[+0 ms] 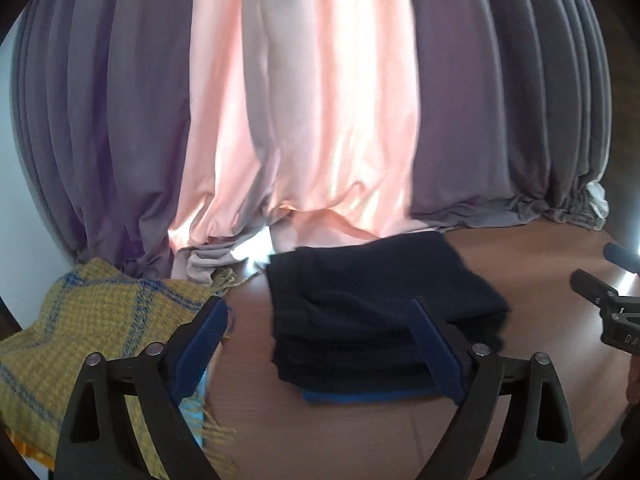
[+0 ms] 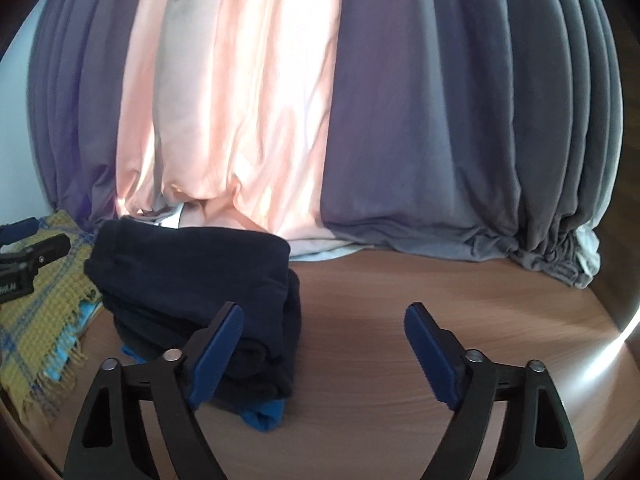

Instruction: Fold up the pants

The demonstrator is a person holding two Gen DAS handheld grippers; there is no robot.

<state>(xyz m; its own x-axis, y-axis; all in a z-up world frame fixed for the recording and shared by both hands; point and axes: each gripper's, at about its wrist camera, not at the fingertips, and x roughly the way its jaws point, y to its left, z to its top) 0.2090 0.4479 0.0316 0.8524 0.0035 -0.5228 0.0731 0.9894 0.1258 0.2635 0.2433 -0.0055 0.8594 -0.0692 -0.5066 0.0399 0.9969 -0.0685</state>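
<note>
- Navy fabric pants (image 1: 376,312), folded in a stack, lie on brown wood worktop (image 2: 400,340) near pink/grey curtains (image 2: 280,100).
- L tongs (image 1: 316,344) & R tongs (image 2: 324,344): both spread, holding nothing.
- Yellow woven blanket (image 1: 88,320) beside stack.

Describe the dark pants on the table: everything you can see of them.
The navy pants lie folded into a compact, thick stack of several layers on the wooden table, soft knit-looking fabric. A bright blue piece peeks from beneath the stack's near edge. A yellow plaid cloth lies beside them. Neither gripper holds them.
</note>
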